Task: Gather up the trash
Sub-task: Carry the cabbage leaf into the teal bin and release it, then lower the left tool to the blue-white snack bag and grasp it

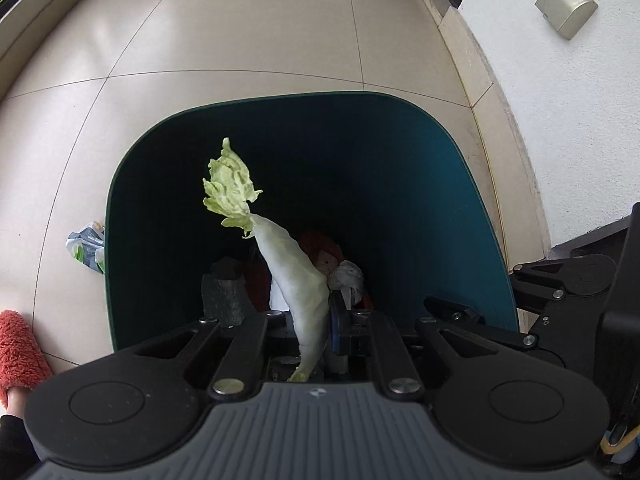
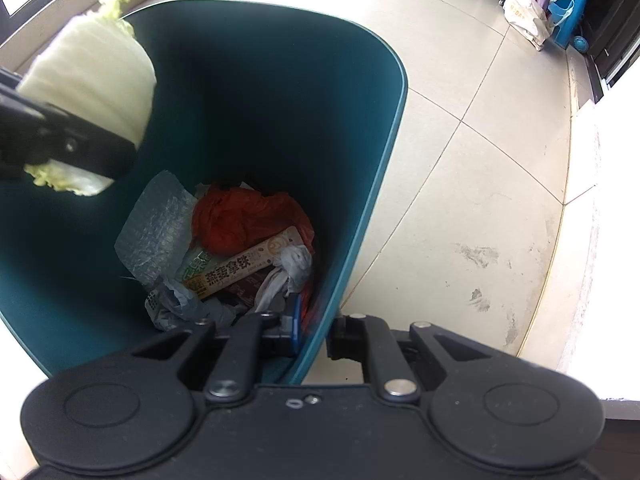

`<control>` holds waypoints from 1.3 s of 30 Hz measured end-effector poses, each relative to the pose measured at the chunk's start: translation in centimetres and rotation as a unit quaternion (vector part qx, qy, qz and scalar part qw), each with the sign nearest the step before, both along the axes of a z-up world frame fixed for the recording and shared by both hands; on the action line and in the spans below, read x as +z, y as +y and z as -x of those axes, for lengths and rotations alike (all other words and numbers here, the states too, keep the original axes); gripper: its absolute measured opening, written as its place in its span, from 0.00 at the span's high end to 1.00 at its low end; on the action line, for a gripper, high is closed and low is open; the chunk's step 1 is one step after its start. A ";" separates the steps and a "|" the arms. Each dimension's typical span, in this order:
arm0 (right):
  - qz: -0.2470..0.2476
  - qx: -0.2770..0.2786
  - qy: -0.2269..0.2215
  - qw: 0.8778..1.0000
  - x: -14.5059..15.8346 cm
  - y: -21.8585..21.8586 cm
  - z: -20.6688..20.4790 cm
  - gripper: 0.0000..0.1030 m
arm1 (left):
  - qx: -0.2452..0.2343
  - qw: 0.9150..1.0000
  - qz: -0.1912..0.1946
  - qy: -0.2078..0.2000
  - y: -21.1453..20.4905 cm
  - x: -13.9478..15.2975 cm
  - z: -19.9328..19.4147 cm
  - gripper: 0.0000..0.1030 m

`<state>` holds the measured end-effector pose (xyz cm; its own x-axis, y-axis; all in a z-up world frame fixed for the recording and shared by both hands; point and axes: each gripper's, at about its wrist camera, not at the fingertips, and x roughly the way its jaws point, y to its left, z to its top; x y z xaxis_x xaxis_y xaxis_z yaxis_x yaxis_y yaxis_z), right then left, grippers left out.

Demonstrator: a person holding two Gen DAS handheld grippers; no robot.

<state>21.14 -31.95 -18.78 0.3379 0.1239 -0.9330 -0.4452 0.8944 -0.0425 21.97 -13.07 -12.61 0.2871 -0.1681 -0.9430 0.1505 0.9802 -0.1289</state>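
- Left wrist view: left tongs (image 1: pixel 316 332) clamped on the thick white stalk end of a cabbage leaf (image 1: pixel 298 280), pointing steeply down over the open mouth of a teal bin (image 1: pixel 460 184).
- Long axis of the leaf running up and away from the tongs, white rib near the pads, frilly green tip farthest out, all of it seen against the dark inside of the bin.
- Below the leaf, on the bin's bottom: red plastic bag (image 1: pixel 324 246), crumpled white tissue (image 1: pixel 346 276), grey bubble wrap (image 1: pixel 222 294).
- On the floor (image 1: pixel 240 40) just outside the bin's left wall, a crumpled carton (image 1: pixel 86 250) not yet collected; an orange fluffy slipper (image 1: pixel 18 350) at the lower left edge.
- Right wrist view: right tongs (image 2: pixel 314 330) closed across the bin's near rim (image 2: pixel 320 320), one finger inside the wall and one outside, apparently steadying it.
- Same leaf at upper left, held over the bin's inside; left tongs plainly the nearer to it.
- Trash on the bottom includes a printed snack wrapper (image 2: pixel 240 268).
- Judgement: leaf lies straight above the opening, so loosening the left grip should drop it in; frilly tip nearest the far wall, likeliest part to snag there.
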 end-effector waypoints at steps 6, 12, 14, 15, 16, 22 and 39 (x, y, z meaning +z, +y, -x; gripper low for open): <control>-0.002 -0.002 0.001 1.000 0.0 0.0 0.0 0.89 | -0.012 1.000 -0.021 0.010 -0.6 -1.8 -0.5 0.87; -0.003 -0.002 0.002 1.000 0.1 0.0 0.0 0.89 | 0.003 1.000 -0.004 0.017 0.6 -1.7 -0.5 0.87; -0.002 -0.001 0.002 1.000 0.1 0.0 -0.1 0.89 | 0.009 1.000 0.011 0.006 1.8 -0.6 0.0 0.86; -0.002 -0.001 0.002 1.000 0.1 0.0 -0.1 0.89 | 0.013 1.000 0.016 0.001 2.2 -0.1 0.1 0.84; -0.002 -0.001 0.002 1.000 0.1 0.0 -0.1 0.89 | 0.017 1.000 0.023 -0.007 2.8 0.6 0.3 0.76; -0.005 -0.004 0.005 1.000 0.1 -0.1 -0.2 0.89 | 0.067 0.993 0.037 -0.087 7.2 4.8 1.7 0.27; -0.012 -0.019 0.015 1.000 0.2 -0.3 -0.5 0.89 | 0.257 0.965 -0.015 -0.049 21.5 -0.1 -3.7 0.24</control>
